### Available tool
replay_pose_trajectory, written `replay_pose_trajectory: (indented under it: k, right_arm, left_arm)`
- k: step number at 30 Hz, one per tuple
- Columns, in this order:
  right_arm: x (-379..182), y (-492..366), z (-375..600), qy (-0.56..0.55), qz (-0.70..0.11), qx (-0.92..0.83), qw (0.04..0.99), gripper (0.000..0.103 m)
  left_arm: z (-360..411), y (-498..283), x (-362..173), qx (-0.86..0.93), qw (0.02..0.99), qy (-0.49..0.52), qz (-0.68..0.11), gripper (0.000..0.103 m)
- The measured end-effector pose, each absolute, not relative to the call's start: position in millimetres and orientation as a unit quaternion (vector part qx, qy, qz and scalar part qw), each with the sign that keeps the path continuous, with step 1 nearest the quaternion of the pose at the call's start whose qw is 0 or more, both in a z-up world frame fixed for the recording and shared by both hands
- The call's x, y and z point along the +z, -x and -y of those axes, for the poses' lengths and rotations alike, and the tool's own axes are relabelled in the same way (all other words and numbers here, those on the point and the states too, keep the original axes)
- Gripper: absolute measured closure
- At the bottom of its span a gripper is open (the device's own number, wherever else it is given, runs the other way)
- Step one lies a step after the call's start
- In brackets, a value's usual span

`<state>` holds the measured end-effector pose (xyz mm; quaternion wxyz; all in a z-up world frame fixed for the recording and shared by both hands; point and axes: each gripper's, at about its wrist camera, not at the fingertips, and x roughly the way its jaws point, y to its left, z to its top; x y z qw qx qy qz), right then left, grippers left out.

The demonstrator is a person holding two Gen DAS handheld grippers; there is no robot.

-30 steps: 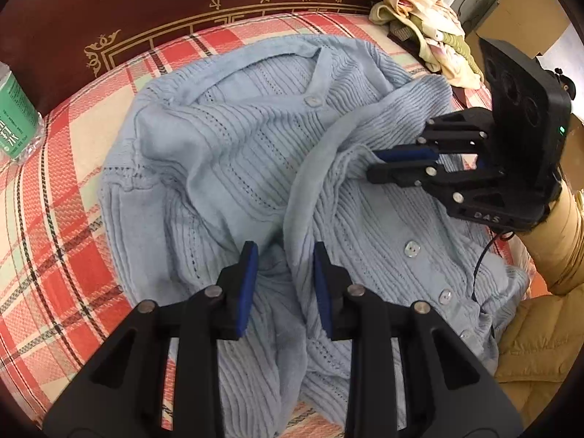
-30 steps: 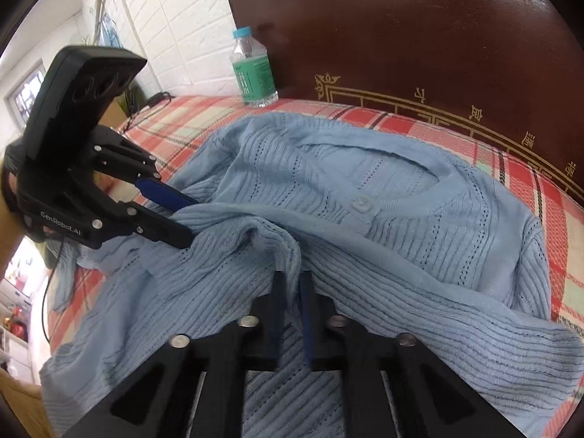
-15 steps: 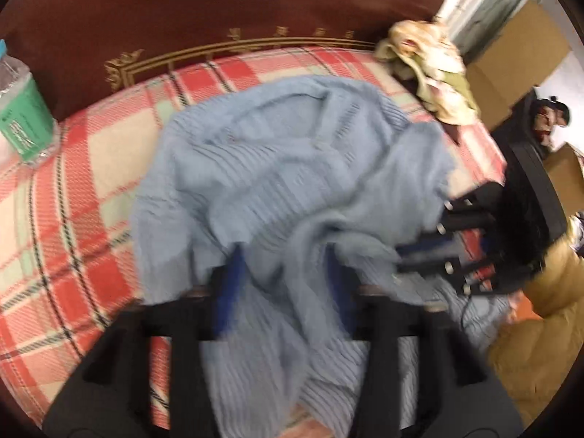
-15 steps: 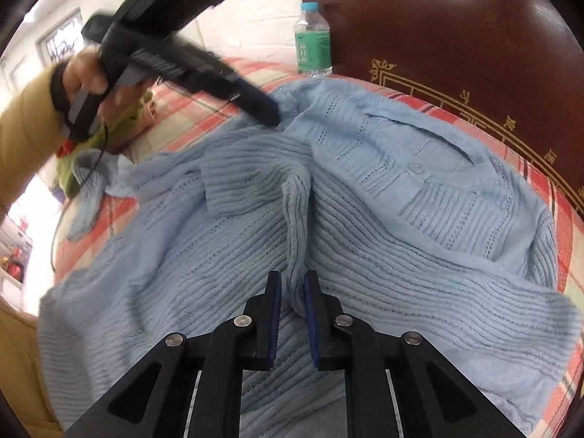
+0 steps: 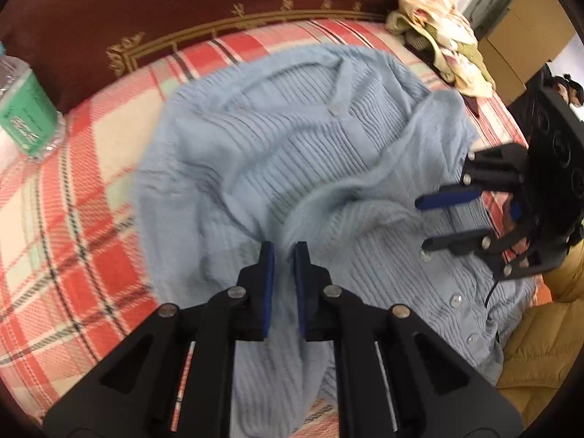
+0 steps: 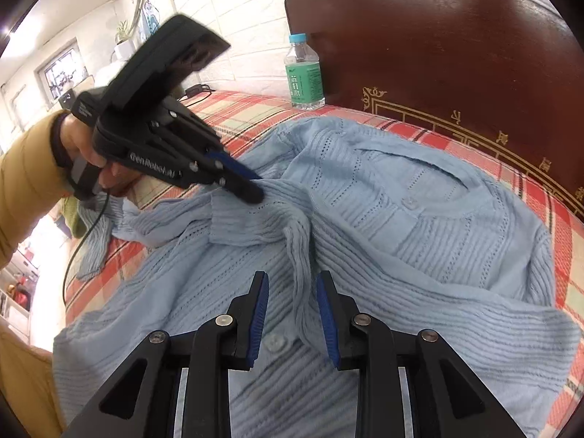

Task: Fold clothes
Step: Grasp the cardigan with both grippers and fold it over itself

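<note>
While left claw (image 5: 281,255) closes, pinching the cardigan (image 6: 419,241) ridge running toward 12 o'clock, right claw (image 6: 292,292) opens, ridge loose between.

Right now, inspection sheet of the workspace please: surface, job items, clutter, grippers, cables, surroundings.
Surface: plaid cover in red, cream and green, against a dark headboard.
Job items: blue cardigan, front up, buttoned, rumpled; a fold of it is raised toward the middle.
Clutter: bottle upright by the headboard; cloth heap at the far corner.
Grippers: left gripper closing on a cardigan ridge, fabric between its pads; right gripper opening, a fabric ridge between the pads, not pinched.
Cables: black cable hangs from the left gripper; another cable by the wall.
Surroundings: white brick wall, window, cardboard box.
</note>
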<state>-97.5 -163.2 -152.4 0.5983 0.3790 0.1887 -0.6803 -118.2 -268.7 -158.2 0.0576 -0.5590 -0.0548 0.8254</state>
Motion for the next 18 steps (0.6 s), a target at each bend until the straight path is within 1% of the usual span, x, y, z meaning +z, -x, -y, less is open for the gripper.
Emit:
replay_pose_trajectory:
  k: [3,6,8,9,10,12,15,18]
  right_arm:
    - [-159.2,91.9,172.2,-0.388,-0.194,-0.663,0.611,0.075]
    - [-166.1,82.5,176.7,-0.393,-0.208,-0.646,0.621,0.075]
    - [-165.8,78.4,171.4,-0.394,-0.209,-0.644,0.622,0.075]
    - [-164.5,78.1,168.0,-0.394,-0.206,-0.642,0.624,0.075]
    - [-162.2,78.9,164.6,-0.394,-0.201,-0.642,0.626,0.076]
    - [-156.8,80.6,157.7,-0.393,-0.189,-0.646,0.626,0.075]
    - [-149.2,76.1,154.9,-0.389,-0.179,-0.646,0.631,0.074]
    - [-141.4,68.7,154.4,-0.384,-0.171,-0.644,0.639,0.072]
  left_arm:
    - [281.1,122.9,-151.7,0.833,0.015,0.551,0.053,0.09]
    - [293.6,116.4,-149.0,0.839,0.021,0.535,0.095,0.09]
    - [299.1,106.4,-145.4,0.846,0.028,0.52,0.113,0.087]
    - [300.8,99.1,-142.2,0.851,0.031,0.511,0.119,0.076]
    - [302.4,88.9,-138.7,0.856,0.029,0.501,0.123,0.054]
    - [305.5,65.8,-131.2,0.866,0.02,0.482,0.13,0.031]
    - [307.3,26.0,-125.9,0.873,0.003,0.469,0.135,0.031]
    - [302.5,-14.4,-129.8,0.873,-0.042,0.47,0.125,0.031]
